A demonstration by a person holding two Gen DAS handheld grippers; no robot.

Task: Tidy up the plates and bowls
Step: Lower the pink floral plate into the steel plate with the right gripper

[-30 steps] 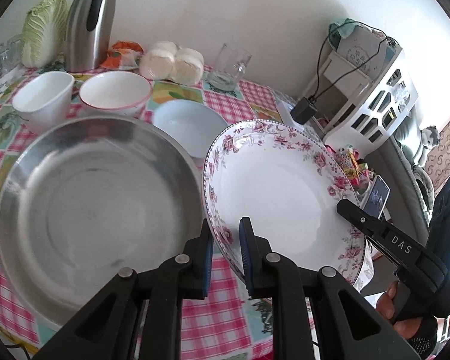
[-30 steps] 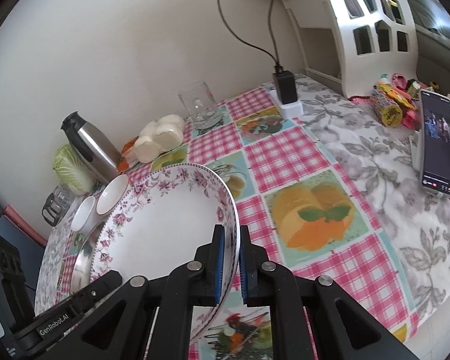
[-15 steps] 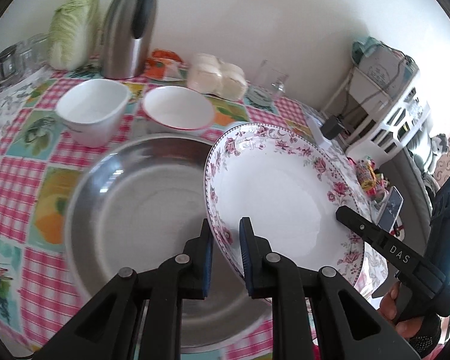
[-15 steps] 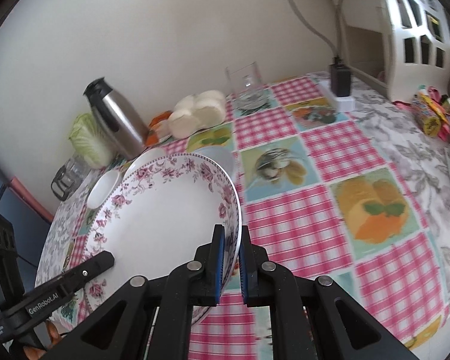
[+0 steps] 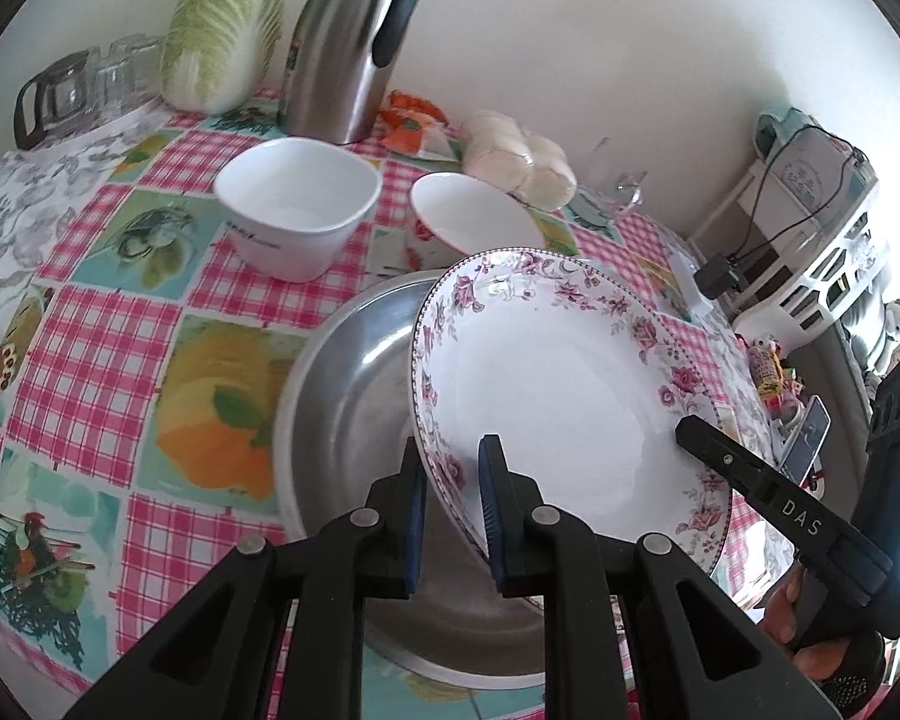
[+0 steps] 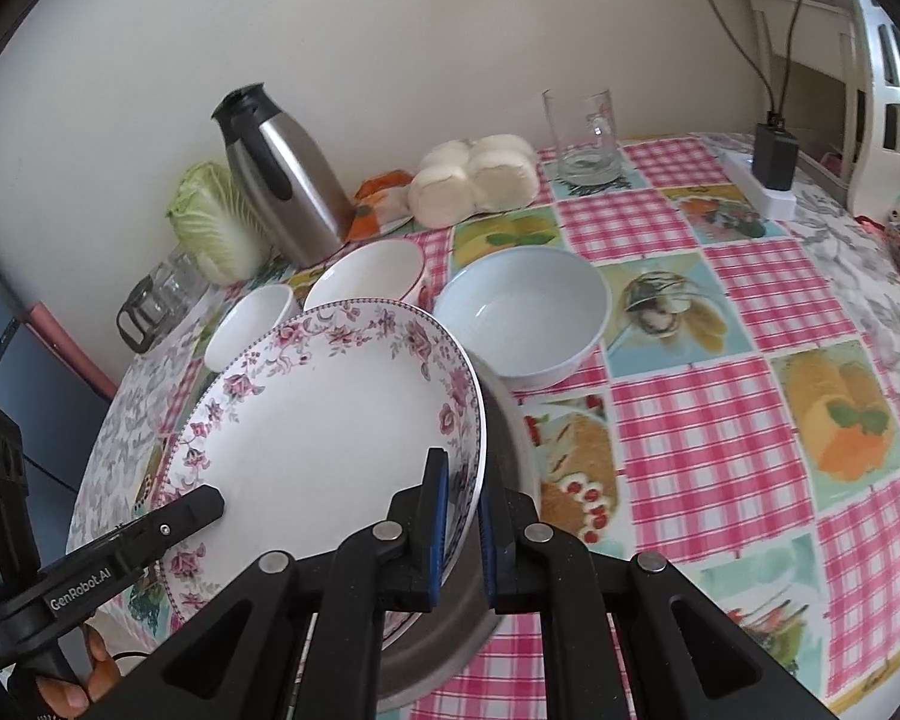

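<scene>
Left gripper (image 5: 452,510): jaws closed on the near-left rim of the floral plate (image 5: 546,384), blue pads pressed to both faces of the rim. Right gripper (image 6: 462,519): jaws likewise clamped on the opposite rim of the same plate, 1 pad inside, 1 outside. Each gripper is also seen from the other's camera: the right one reaches in at the plate's right edge in the left wrist view, the left one at the lower left of the plate in the right wrist view.

The plate is held by both grippers, tilted, over the steel pan (image 5: 354,396). Whether its underside touches the pan cannot be told. The pan sits on the checked tablecloth (image 5: 102,336).

Behind the pan, 3 bowls are seen: a square-ish white bowl (image 5: 297,207), a red-rimmed white bowl (image 5: 471,222) just right of it, and a pale blue bowl (image 6: 525,312) beside the pan's far-right edge, visible only in the right wrist view.

Along the wall: a napa cabbage (image 5: 222,36), a steel thermos jug (image 5: 354,42), an orange packet (image 5: 411,117), a bag of white buns (image 5: 519,165), a glass mug (image 6: 582,135). A glass jar (image 5: 69,96) lies at far left. A white shelf unit (image 5: 834,252) with a charger (image 6: 774,156) and cable is at the right.
</scene>
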